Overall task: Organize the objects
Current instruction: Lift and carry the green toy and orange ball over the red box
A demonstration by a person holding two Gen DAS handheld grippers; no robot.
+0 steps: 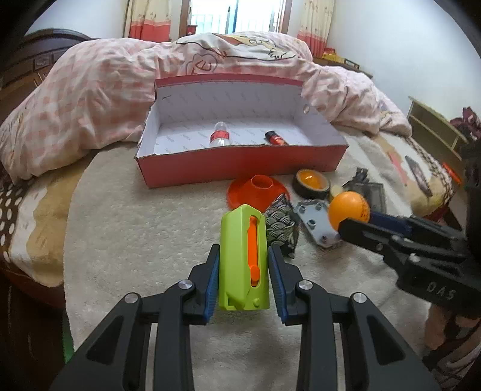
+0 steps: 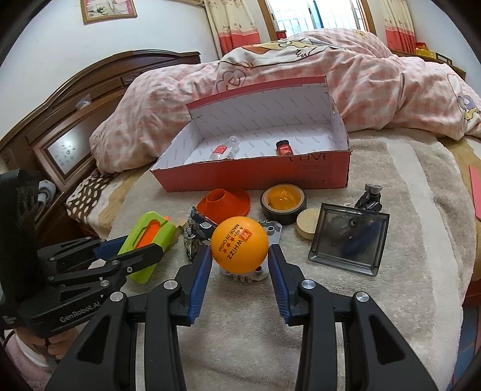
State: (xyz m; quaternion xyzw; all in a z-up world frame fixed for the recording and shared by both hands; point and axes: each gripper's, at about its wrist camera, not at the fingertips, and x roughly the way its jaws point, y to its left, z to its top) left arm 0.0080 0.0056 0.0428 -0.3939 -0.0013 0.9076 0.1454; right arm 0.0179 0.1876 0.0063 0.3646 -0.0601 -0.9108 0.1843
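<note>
Pink checked quilt (image 1: 99, 90), dark wooden headboard (image 2: 75, 120), patterned curtains (image 2: 231, 21), framed picture (image 2: 108, 10)

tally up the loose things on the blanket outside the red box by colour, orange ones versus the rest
Orange: 2: ball, cone
Other: 7: green toy, tape roll, patterned pouch, wooden disc, grey tray, grey plate, black clamp
Total: 9

Open towel (image 1: 126, 228) on the near left side of the bed. Crowded toward the right edge: orange cone (image 1: 257, 192), tape roll (image 1: 311, 183), grey tray (image 2: 350, 239). Red box (image 1: 240, 165) across the far side, top open.
</note>
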